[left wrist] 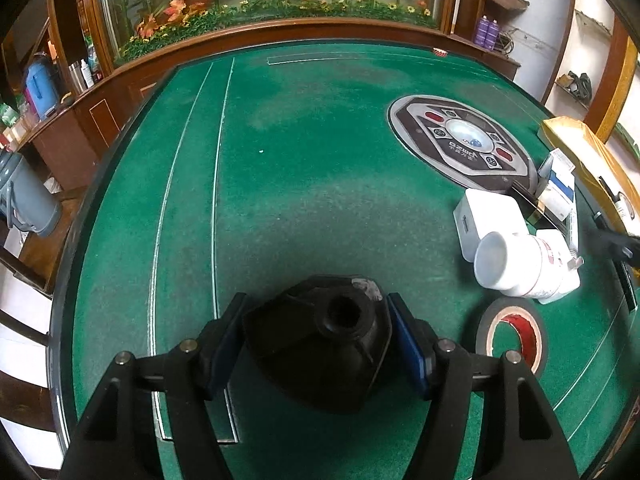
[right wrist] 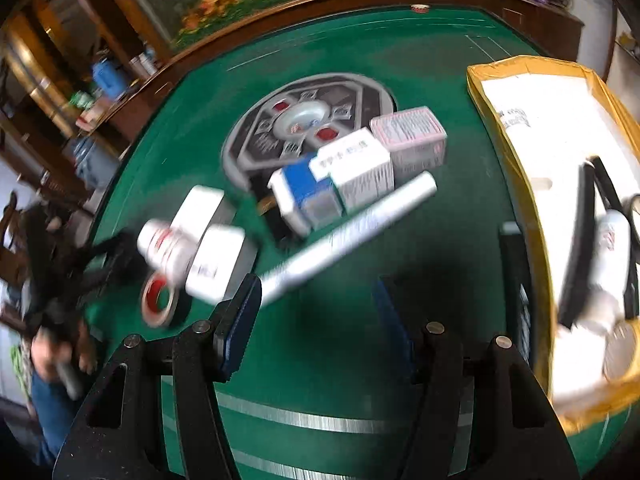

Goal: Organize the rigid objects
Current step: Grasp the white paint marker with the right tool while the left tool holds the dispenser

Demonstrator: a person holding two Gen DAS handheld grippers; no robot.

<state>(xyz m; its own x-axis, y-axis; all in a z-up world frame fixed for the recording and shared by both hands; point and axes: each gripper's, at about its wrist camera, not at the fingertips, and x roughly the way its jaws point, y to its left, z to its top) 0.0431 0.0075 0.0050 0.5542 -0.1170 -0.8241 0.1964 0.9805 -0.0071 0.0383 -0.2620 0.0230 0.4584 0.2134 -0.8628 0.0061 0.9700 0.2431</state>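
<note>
My left gripper is shut on a black plastic fitting with a round socket, held just above the green felt table. To its right lie a tape roll, a white bottle on its side and a white box. My right gripper is open and empty above the felt. In the blurred right wrist view a silver tube lies just past its left finger, with several boxes, the white bottle and the tape roll beyond.
A yellow-rimmed cardboard box at the right holds a white bottle and dark items. A round grey control panel sits in the table's middle. Wooden cabinets and a flower display stand behind the table. The left gripper shows at the right wrist view's left.
</note>
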